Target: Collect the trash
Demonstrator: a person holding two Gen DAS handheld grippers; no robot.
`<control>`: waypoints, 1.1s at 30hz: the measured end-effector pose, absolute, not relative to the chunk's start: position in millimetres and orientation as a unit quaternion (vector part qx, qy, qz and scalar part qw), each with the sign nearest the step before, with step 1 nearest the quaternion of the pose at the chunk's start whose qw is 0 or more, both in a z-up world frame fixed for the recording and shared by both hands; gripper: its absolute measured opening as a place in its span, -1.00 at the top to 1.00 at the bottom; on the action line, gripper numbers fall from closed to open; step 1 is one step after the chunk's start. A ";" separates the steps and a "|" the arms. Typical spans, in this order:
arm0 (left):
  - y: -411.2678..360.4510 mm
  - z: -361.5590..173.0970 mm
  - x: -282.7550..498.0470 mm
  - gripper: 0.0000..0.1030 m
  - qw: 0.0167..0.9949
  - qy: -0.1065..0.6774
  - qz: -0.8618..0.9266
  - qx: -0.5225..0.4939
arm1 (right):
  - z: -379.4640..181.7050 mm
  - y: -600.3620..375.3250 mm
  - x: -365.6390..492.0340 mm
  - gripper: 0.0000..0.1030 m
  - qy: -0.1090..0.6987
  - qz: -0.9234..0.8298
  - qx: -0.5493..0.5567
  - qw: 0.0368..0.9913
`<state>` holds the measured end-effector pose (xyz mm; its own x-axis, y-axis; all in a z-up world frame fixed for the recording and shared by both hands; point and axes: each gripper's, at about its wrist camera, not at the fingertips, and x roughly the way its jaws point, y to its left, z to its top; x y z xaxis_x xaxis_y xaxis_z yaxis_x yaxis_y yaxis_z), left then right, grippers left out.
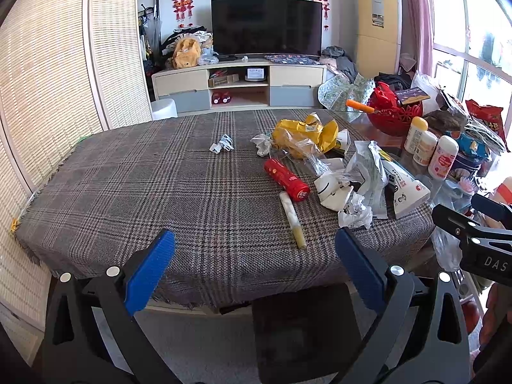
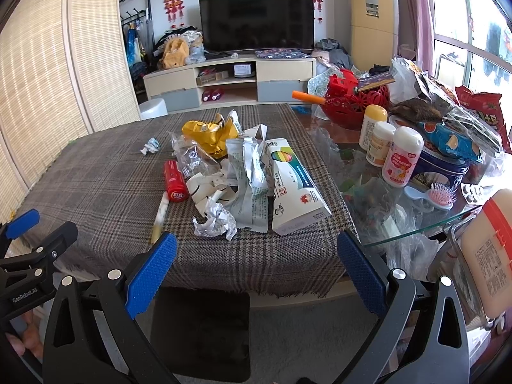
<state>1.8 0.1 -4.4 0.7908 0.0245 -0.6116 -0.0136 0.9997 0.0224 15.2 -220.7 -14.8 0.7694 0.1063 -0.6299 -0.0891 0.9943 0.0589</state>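
**Hand-held grippers spread wide short of the litter**

The left hand-held gripper point(image 1: 255, 265) and right hand-held gripper point(image 2: 257, 267) both hang released and empty at the near edge of the plaid-clothed table point(image 1: 134, 192). Crumpled white paper point(image 2: 213, 222), a red cylindrical tube point(image 2: 174, 181) and a yellow plastic wrapper point(image 2: 209, 136) lie scattered on the cloth.

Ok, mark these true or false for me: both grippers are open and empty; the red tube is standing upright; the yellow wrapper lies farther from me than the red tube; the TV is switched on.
1. Left gripper and right gripper are open and empty: true.
2. The red tube stands upright: false, it lies on its side on the plaid cloth.
3. The yellow wrapper lies beyond the red tube: true.
4. The TV is on: false, its screen is dark.
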 end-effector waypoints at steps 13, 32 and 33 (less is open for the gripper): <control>4.1 -15.9 2.0 -0.84 0.939 0.344 0.003 0.011 | -25.7 -226.8 20.0 -0.94 0.369 0.064 0.021 0.927; -24.5 -61.8 43.6 -0.73 0.898 0.436 -0.050 0.014 | -52.3 -261.2 50.8 -0.94 0.426 0.061 0.060 0.901; -26.4 -63.5 47.3 -0.65 0.896 0.441 -0.051 0.014 | -52.8 -263.1 54.5 -0.94 0.428 0.064 0.069 0.899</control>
<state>47.3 -26.4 -63.5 0.6061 -0.0796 -0.7914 0.1041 0.9944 -0.0203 54.5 -263.1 -52.8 0.6247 0.1739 -0.7613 -0.0564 0.9824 0.1781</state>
